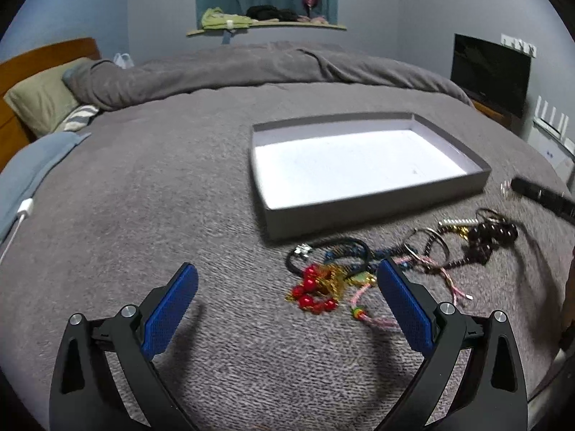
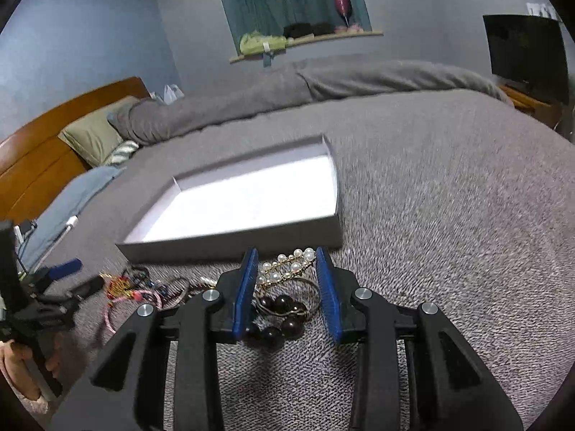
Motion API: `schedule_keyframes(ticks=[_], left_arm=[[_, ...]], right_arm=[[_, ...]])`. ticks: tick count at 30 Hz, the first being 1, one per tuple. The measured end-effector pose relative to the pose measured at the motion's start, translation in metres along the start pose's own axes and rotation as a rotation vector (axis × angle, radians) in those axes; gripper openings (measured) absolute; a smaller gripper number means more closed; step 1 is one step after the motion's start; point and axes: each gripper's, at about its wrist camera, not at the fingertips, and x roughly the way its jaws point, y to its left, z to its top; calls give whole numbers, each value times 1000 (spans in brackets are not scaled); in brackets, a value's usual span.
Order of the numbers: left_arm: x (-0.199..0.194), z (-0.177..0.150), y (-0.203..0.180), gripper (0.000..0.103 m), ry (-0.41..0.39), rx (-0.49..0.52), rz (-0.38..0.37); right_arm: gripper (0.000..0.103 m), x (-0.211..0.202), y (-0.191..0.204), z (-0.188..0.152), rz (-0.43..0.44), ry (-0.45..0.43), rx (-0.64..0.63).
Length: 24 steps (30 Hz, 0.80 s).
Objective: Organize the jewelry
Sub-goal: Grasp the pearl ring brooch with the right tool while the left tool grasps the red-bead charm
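A shallow grey box (image 1: 359,212) with a white floor lies on the bed, nothing in it. Before its near wall lies a tangle of jewelry: red beads with gold (image 1: 312,287), black cords, pink braids, and a dark bead bracelet (image 1: 492,233). My left gripper (image 1: 287,265) hangs open just short of the red beads, holding nothing. In the right wrist view my right gripper (image 2: 286,256) is narrowed on a pearl and gold bracelet (image 2: 287,269), whose ends meet both blue pads. The dark bead bracelet (image 2: 284,309) lies under it. The box (image 2: 233,248) is right ahead.
Grey blanket (image 1: 179,197) covers the bed. Pillows (image 1: 43,100) and a wooden headboard are at far left, a rolled duvet along the back, a dark screen (image 1: 488,72) at right. A white charger cable (image 1: 21,212) lies at left. A hand (image 2: 21,366) holds the left gripper (image 2: 81,276).
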Motion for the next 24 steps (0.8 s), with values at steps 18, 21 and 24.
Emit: schedule_keyframes(ticks=[18, 21, 24], left_arm=[[3, 1, -5, 81, 13, 20, -80], [7, 0, -7, 65, 34, 32, -85], [9, 0, -9, 55, 40, 39, -94]], right_arm=[[34, -20, -5, 1, 47, -35, 24], [34, -21, -6, 1, 50, -33, 26], [34, -21, -8, 1, 54, -33, 35]])
